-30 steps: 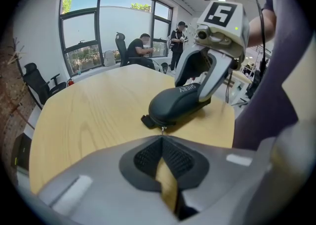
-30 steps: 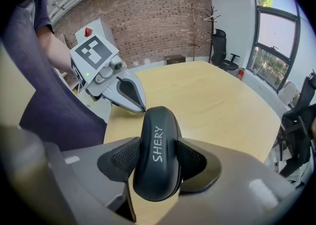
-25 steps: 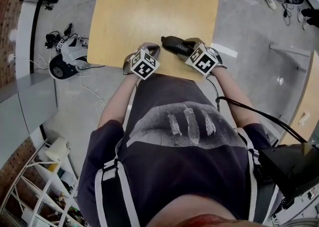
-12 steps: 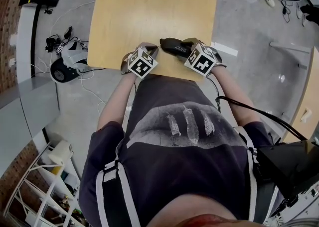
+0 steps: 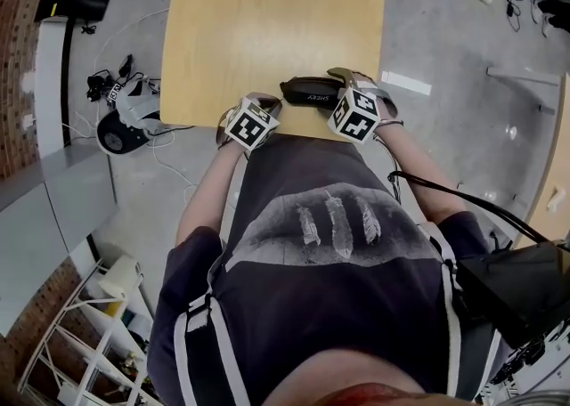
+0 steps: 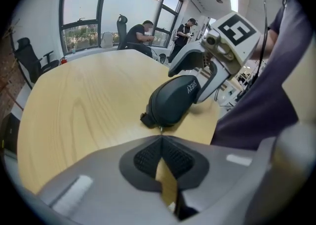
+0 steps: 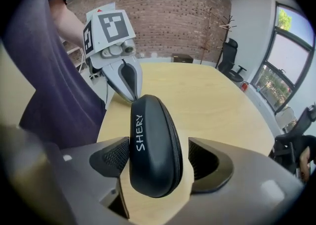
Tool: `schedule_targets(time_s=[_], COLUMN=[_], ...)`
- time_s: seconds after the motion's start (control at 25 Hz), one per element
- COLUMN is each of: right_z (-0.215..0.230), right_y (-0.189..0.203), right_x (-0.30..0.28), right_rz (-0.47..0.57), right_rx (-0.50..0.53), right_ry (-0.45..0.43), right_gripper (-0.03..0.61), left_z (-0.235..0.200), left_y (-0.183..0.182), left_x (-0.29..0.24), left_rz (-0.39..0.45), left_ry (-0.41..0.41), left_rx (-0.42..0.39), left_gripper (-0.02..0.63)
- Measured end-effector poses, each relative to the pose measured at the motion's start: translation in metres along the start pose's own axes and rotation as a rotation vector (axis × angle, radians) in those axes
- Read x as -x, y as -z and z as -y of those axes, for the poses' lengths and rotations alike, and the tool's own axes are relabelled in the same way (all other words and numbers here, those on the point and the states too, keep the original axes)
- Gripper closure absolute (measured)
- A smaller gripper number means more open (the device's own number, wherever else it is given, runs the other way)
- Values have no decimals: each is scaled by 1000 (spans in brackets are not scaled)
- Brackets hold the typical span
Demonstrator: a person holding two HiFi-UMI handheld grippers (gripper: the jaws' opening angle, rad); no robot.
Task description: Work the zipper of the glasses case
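At the near edge of the wooden table (image 5: 267,21), the black glasses case (image 7: 153,140) lies lengthwise between the jaws of the right gripper (image 7: 159,157). Those jaws have just been opening and stand wide, with a gap at one pad. The left gripper (image 6: 161,139) has its jaws closed together, tips just beside the case's end. A small metal tab (image 6: 160,129) shows there; whether it is pinched cannot be told.
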State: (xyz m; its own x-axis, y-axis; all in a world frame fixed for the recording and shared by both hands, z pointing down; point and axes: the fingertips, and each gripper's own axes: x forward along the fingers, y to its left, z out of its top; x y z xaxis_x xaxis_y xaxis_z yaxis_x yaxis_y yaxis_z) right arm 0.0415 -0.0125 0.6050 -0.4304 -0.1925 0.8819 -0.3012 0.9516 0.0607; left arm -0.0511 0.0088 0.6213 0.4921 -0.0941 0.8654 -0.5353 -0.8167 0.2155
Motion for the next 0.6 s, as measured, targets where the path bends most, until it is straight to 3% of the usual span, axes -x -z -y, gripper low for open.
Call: schedule_targets(time_s=[0.12, 0.32, 0.6], right_z=[-6, -8, -8], right_y=[2, 3, 5], right_x=[-5, -13, -15], right_rz=[-30, -84, -141], right_rx=[50, 44, 58], right_ry=[-28, -89, -162], right_gripper=[230, 264, 272], left_z=[6, -4, -17], left_y=[1, 6, -11], left_x=[1, 2, 9], left_rz=[-9, 15, 28], left_ry=[22, 38, 11], left_rx=[25, 56, -44], left_gripper=[615, 615, 612])
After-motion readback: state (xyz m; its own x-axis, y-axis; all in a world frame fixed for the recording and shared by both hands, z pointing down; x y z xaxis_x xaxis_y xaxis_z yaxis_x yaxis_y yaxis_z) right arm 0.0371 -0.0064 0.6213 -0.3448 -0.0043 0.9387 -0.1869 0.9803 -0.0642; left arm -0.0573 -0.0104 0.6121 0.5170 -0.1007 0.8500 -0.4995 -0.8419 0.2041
